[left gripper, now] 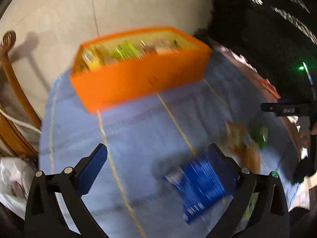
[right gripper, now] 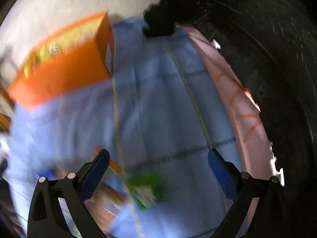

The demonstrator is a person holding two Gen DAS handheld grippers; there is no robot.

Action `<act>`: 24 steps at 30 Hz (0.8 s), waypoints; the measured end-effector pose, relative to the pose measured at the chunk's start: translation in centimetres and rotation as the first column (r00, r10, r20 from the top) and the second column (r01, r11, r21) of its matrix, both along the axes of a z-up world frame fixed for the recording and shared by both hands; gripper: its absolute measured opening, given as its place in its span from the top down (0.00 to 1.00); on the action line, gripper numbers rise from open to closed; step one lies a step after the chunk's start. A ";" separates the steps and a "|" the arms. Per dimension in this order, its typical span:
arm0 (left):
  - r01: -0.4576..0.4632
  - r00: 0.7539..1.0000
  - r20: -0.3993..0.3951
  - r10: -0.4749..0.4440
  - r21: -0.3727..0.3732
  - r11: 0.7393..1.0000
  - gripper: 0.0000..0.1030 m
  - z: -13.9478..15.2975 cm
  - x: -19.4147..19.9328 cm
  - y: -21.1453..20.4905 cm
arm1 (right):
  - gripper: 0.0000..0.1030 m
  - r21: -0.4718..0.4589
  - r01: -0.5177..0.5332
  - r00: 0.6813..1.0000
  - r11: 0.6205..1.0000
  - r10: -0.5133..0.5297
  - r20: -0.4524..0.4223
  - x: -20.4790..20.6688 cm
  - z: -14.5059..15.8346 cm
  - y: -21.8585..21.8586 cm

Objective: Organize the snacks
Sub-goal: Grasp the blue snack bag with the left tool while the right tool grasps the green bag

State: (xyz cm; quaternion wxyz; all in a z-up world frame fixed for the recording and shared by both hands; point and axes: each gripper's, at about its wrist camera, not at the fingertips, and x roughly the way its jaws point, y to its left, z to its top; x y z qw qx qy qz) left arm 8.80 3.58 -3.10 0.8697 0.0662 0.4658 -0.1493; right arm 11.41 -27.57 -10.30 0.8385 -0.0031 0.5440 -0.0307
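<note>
An orange bin [left gripper: 138, 75] holding several snack packs stands at the far side of a blue cloth [left gripper: 138, 130]; it also shows in the right wrist view [right gripper: 59, 75] at upper left. My left gripper [left gripper: 158, 164] is open and empty above the cloth, with a blue snack pack [left gripper: 198, 186] lying near its right finger. An orange-brown pack [left gripper: 241, 138] and a green pack [left gripper: 259, 134] lie to the right. My right gripper [right gripper: 158, 168] is open and empty above the green pack [right gripper: 148, 186] and the orange-brown pack [right gripper: 107, 196]. Both views are blurred.
A wooden chair [left gripper: 11, 91] stands at the left by the pale wall. A dark mass [right gripper: 267, 59] fills the right side beyond the cloth's pink edge [right gripper: 233, 99]. The other gripper's black body [left gripper: 287, 109] shows at the right of the left wrist view.
</note>
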 end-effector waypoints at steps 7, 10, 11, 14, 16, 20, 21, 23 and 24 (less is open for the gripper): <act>0.014 1.000 -0.025 -0.014 0.034 0.999 0.04 -6.2 -1.6 -4.4 | 0.04 0.024 -0.014 0.999 1.000 0.015 -0.034 -2.0 -4.9 -0.2; -0.020 0.998 -0.062 0.019 -0.020 1.000 0.04 -8.3 -1.0 -4.3 | 0.03 0.060 0.004 0.999 0.998 0.000 -0.050 -2.0 -5.7 -0.7; -0.042 0.996 -0.081 0.038 -0.052 0.998 0.04 -8.6 -1.0 -3.7 | 0.04 0.062 0.005 0.999 0.998 -0.002 -0.051 -2.1 -5.9 -0.8; -0.107 0.986 -0.138 0.099 -0.054 0.993 0.38 -9.5 -1.4 -1.9 | 0.24 0.083 0.009 0.997 0.996 -0.003 -0.071 -2.8 -6.5 -1.2; -0.088 0.983 -0.168 0.080 -0.041 0.995 0.45 -9.2 -1.9 -0.8 | 0.68 0.029 -0.001 0.999 1.000 0.002 -0.043 -3.7 -5.9 -1.2; -0.138 0.977 -0.178 0.122 -0.086 0.987 0.47 -6.8 -2.6 1.3 | 0.70 0.047 0.022 0.998 0.999 -0.019 -0.054 -4.4 -4.2 -1.5; -0.140 0.979 -0.161 0.122 -0.108 0.984 0.46 -5.7 -2.6 1.7 | 0.70 0.026 0.013 0.999 1.000 -0.012 -0.036 -4.5 -3.6 -1.3; -0.148 0.982 -0.137 0.127 -0.151 0.977 0.46 -4.3 -2.4 2.0 | 0.70 0.041 0.021 1.000 0.999 -0.021 -0.002 -4.7 -2.3 -1.5; -0.147 0.984 -0.127 0.127 -0.162 0.976 0.46 -3.6 -2.2 2.2 | 0.70 0.046 0.026 1.000 0.999 -0.026 0.008 -4.7 -1.7 -1.6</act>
